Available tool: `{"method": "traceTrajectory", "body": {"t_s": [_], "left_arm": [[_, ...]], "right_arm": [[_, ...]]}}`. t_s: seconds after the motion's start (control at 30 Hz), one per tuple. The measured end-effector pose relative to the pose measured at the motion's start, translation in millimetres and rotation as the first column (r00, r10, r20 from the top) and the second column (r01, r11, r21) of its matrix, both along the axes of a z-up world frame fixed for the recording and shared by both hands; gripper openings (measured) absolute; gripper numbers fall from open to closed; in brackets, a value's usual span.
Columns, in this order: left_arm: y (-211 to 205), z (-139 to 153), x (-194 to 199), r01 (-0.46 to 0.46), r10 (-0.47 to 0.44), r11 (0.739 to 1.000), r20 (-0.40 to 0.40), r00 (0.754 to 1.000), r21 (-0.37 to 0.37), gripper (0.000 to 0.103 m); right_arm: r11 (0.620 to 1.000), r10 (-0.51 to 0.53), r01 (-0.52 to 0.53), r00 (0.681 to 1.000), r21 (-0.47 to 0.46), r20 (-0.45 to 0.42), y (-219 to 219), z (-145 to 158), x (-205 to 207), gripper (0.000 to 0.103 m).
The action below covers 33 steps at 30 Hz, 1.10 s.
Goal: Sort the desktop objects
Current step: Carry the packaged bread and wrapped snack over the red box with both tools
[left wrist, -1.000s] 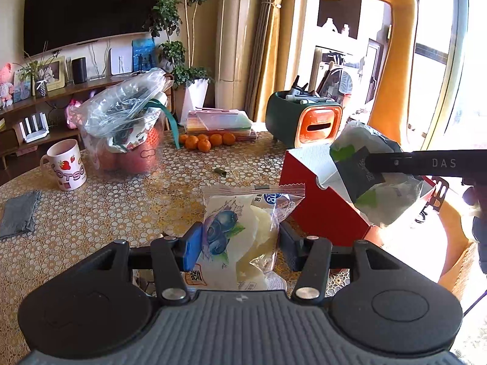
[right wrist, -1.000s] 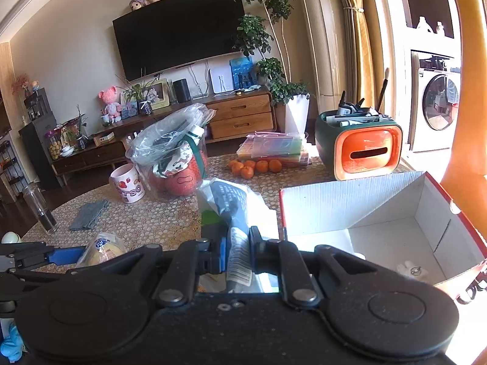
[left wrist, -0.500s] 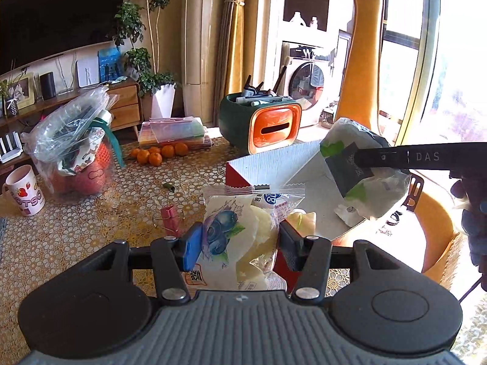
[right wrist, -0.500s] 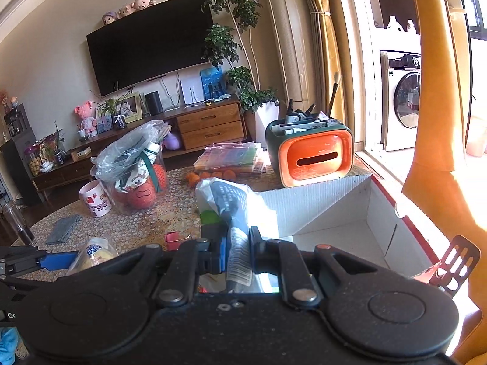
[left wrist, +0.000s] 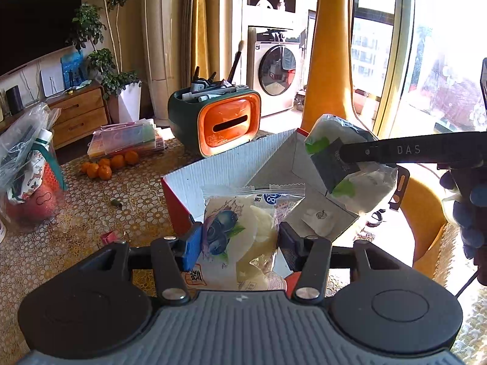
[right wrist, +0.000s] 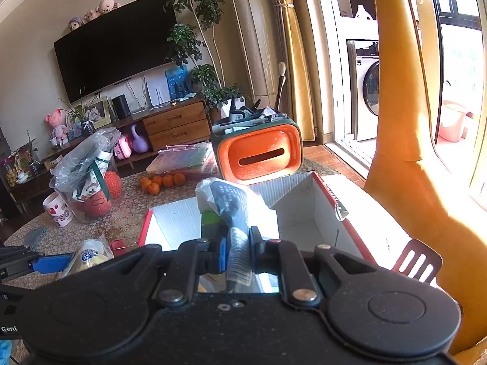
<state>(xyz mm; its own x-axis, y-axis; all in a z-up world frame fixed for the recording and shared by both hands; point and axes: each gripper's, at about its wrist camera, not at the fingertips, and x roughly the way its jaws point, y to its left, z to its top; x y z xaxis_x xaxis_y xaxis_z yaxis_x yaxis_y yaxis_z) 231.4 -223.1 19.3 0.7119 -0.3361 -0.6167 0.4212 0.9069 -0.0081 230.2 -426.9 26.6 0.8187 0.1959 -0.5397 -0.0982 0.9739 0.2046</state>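
My left gripper (left wrist: pixel 239 241) has its jaws clamped on a crinkly clear snack packet (left wrist: pixel 243 228) printed with blueberries, pale round pieces showing through the film; its serrated top seal stands upright just in front of the near wall of the open box (left wrist: pixel 213 170). My right gripper (right wrist: pixel 237 254) has its jaws clenched tight on a thin, rumpled white wrapper (right wrist: pixel 234 210) with a dark printed panel and green patches, and in the left view that wrapper hangs over the box's right side. The box is corrugated white card inside and red outside, straight-edged, with a bare floor apart from a small white scrap. Beyond it sits a rounded green and orange caddy (right wrist: pixel 258 155) stuffed with pens and a brush. The worktop (left wrist: pixel 76 213) has a bumpy golden honeycomb cover; left of the box it carries small oranges (left wrist: pixel 106 164), a stack of flat clear cases (left wrist: pixel 127 138) and a bulging clear bag (left wrist: pixel 27 176), with open surface between them and the box.
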Motion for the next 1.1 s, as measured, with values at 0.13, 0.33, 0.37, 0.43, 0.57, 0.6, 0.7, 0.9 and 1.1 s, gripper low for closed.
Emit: {"method": "traceTrajectory", "body": {"t_s": [0.13,0.33,0.37,0.43,0.57,0.6,0.7,0.9,1.1], "left_arm": [[-23,-7,17,0.025,-0.025,0.999,-0.002,1.000,0.032,0.052],[-51,-19,46,0.053,-0.050,0.996,-0.041,0.998,0.075,0.052],[-54,-21,51,0.058,-0.054,0.995,-0.051,0.997,0.078,0.052],[-60,-26,59,0.063,-0.058,0.994,-0.064,0.996,0.088,0.052],[-67,-37,77,0.072,-0.061,0.992,-0.103,0.993,0.106,0.052],[-69,-40,83,0.073,-0.059,0.991,-0.118,0.991,0.112,0.052],[-73,-49,96,0.072,-0.051,0.989,-0.151,0.987,0.132,0.052],[-79,-61,121,0.072,-0.041,0.986,-0.203,0.978,0.148,0.052],[-84,-73,137,0.084,-0.041,0.984,-0.257,0.966,0.158,0.052]], "right_arm": [[1.000,-0.011,0.011,1.000,-0.015,-0.012,-6,-7,14,0.013],[0.999,-0.024,0.024,0.999,-0.022,-0.022,-15,-16,36,0.013],[0.999,-0.026,0.025,0.999,-0.024,-0.026,-15,-17,41,0.013],[0.999,-0.030,0.029,0.999,-0.032,-0.035,-16,-22,48,0.013],[0.999,-0.032,0.029,0.998,-0.045,-0.058,-18,-32,59,0.013],[0.998,-0.032,0.028,0.997,-0.050,-0.064,-19,-34,62,0.013],[0.999,-0.022,0.018,0.996,-0.051,-0.083,-20,-43,71,0.014],[0.997,-0.031,0.022,0.992,-0.073,-0.123,-21,-59,85,0.014],[0.997,-0.018,0.005,0.984,-0.076,-0.179,-21,-73,94,0.014]]}}
